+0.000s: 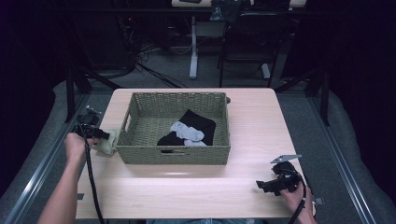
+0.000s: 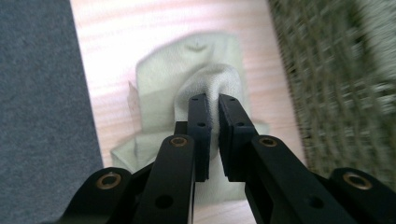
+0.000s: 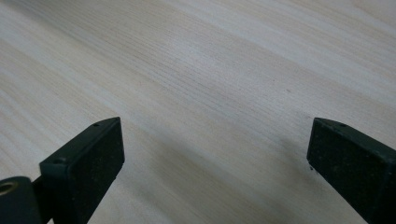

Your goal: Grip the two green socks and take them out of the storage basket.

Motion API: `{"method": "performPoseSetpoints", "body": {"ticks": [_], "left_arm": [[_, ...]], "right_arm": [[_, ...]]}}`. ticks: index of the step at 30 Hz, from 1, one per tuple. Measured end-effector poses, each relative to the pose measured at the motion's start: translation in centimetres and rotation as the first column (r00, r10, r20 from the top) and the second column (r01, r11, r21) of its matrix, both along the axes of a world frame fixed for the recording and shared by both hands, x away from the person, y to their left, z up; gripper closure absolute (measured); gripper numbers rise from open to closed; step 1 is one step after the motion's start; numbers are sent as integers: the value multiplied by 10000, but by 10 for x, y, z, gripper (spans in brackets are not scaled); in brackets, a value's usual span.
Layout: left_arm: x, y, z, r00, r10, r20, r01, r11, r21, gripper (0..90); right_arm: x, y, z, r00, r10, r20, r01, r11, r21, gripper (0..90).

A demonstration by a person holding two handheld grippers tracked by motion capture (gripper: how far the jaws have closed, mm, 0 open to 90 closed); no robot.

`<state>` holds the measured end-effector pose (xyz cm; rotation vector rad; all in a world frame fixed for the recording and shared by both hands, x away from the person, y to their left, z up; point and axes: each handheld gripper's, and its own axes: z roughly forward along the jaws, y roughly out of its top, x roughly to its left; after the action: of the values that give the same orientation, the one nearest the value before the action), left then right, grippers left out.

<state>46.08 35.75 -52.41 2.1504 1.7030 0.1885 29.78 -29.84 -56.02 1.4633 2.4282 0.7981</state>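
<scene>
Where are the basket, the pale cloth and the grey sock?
basket [image 1: 140,122], high view, on its left woven wall.
pale cloth [image 2: 210,79], left gripper view, on the pinched fold.
grey sock [image 1: 186,131], high view, on its middle.

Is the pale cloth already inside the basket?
No, the pale cloth lies on the table outside the basket, pinched by the left gripper.

No readable text, no labels or brands, no numbers (anywhere)
</scene>
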Motion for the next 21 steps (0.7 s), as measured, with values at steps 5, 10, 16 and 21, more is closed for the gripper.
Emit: {"method": "performPoseSetpoints", "body": {"ticks": [5,10,16,21], "left_arm": [[0,1,-18,9997,124,-223,-128,9998,-148,836],[-1,1,-18,9997,177,-136,-181,9994,-303,823],[-10,9,0,9981,465,409,-421,9937,-1042,489],[-25,6,24,9948,338,959,-258,9962,-835,161]], "right_arm": [[0,0,0,10000,-42,64,42,10000,47,33],[0,0,0,10000,-35,41,34,10000,69,33],[0,0,0,10000,-56,68,56,9999,110,32],[0,0,0,10000,-32,69,31,10000,59,33]]}}
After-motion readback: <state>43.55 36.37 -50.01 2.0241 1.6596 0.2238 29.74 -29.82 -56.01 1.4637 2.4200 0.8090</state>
